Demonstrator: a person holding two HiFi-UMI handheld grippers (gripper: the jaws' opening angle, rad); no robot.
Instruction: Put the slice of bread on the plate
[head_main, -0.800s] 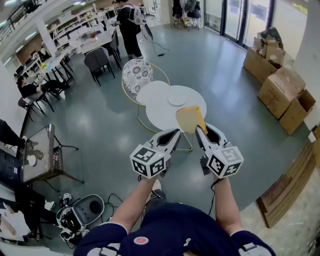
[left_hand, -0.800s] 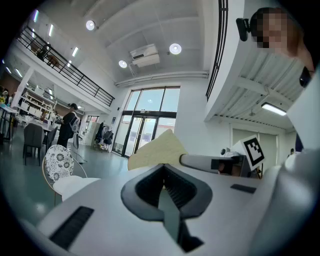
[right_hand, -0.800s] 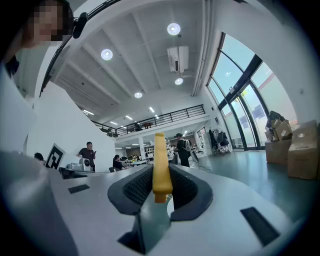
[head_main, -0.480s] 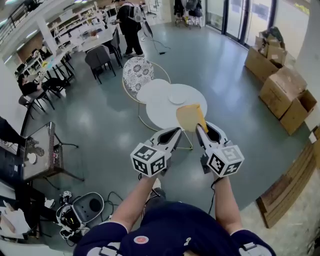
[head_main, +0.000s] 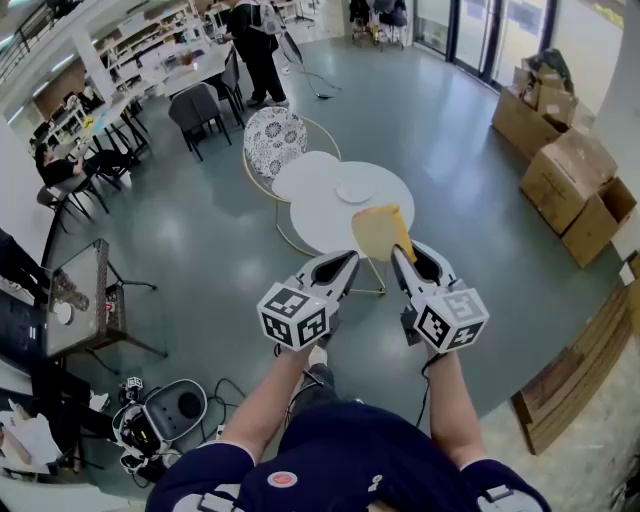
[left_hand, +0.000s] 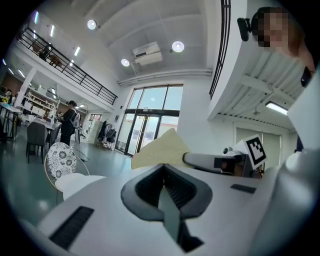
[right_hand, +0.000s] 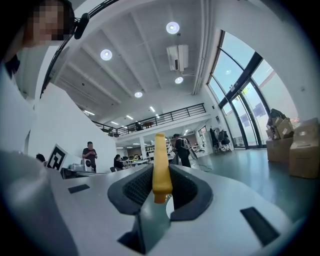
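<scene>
Worktop (head_main: 320, 225) at twelve o'clock bears plate (head_main: 353, 194). Right tool (head_main: 397, 253) pinches bread slice (head_main: 378, 232) edge; left tool (head_main: 352, 263) closed, empty. Thin grip may slip.

The slice of bread (head_main: 378, 232) is pale yellow, with a darker yellow crust along one side. It is pinched between the two jaws of the right gripper (head_main: 398, 256) and sticks out past the tip, up in the air. It stands on its edge, so the right gripper view shows only its thin yellow side. The plate (head_main: 354, 193) is small, round and white. It lies flat on a round white surface (head_main: 318, 218), well ahead of the right gripper, past the bread.
</scene>
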